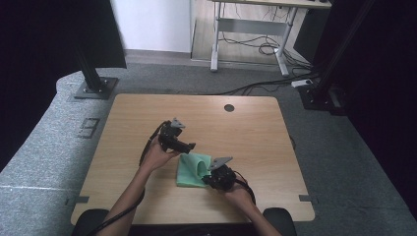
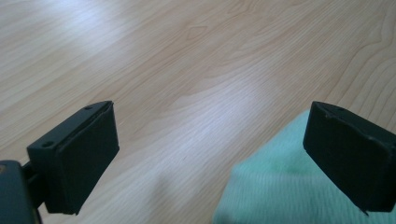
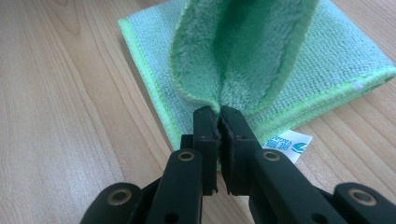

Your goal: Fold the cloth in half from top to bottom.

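The right gripper (image 3: 219, 112) has its two black jaws pressed tight together, and they pinch the edge of a green cloth (image 3: 261, 51). The pinched bit stands up from the rest like a little tent, with its fluffy inside showing. Under it the cloth lies flat and folded on the wooden table (image 1: 246, 123). A small white tag (image 3: 286, 145) sticks out from the cloth's edge, just beside the jaws. In the high view the right gripper (image 1: 212, 178) sits at the near right side of the cloth (image 1: 189, 172), and the cloth lies near the middle of the table, a bit toward the person. The left gripper (image 1: 191, 146) is held up just past the far edge of the cloth. Its jaws are spread wide with nothing between them. In its own view the left gripper (image 2: 208, 154) looks down at bare wood, and a corner of the cloth (image 2: 275, 186) peeks in at the bottom right. The cloth looks very light, soft and floppy. It will bend and sag wherever it is not held, so one pinch lifts only that one spot and the rest droops. It is fuzzy, not slippery, so the pads should hold it well, and it will not break. A good place to grab is a corner or the stitched edge, where the layers are thin enough to fit between the jaws. The left gripper could take the free corner near it, so both ends come up together.
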Action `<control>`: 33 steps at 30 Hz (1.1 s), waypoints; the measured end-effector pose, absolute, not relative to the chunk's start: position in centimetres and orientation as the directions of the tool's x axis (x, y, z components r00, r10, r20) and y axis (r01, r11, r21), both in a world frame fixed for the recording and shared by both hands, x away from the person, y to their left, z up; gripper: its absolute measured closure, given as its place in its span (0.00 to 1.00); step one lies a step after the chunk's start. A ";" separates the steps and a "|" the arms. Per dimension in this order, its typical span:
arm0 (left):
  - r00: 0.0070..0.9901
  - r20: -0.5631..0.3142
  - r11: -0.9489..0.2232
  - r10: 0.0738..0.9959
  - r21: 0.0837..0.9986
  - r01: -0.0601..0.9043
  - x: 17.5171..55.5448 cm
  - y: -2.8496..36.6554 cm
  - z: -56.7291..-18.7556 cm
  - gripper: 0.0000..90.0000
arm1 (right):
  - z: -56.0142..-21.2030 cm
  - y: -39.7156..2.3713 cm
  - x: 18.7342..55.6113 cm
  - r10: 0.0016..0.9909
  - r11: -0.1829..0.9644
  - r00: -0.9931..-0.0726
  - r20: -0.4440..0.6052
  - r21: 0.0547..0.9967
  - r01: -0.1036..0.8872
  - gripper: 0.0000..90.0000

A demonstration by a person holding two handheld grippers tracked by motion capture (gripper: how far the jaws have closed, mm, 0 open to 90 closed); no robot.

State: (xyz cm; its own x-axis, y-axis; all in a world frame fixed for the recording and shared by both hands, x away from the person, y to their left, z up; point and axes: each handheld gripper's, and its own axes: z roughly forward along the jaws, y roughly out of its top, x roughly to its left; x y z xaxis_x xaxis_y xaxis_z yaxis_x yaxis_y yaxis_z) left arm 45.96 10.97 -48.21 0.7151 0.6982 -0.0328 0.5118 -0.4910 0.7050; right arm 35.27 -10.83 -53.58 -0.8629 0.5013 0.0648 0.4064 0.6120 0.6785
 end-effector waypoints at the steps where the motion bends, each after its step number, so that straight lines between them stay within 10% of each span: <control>1: 0.721 -0.035 -0.500 0.692 0.698 0.513 46.1 10.5 -48.4 0.04 | -53.6 -10.8 35.3 0.502 0.611 -0.863 0.065 0.679 0.407 0.94; 33: 0.771 -0.031 -0.578 0.636 0.643 0.503 40.7 13.4 -51.9 0.04 | -53.2 -11.3 34.8 0.483 0.594 -0.870 0.096 0.694 0.406 0.79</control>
State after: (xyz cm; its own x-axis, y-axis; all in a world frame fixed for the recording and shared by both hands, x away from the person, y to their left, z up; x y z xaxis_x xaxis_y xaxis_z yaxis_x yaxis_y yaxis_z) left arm 40.75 13.37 -51.87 0.7707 0.6364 -0.0306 0.5026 -0.5777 0.6432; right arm 34.76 -11.33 -53.25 -0.8705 0.4828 0.0960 0.4061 0.5942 0.6942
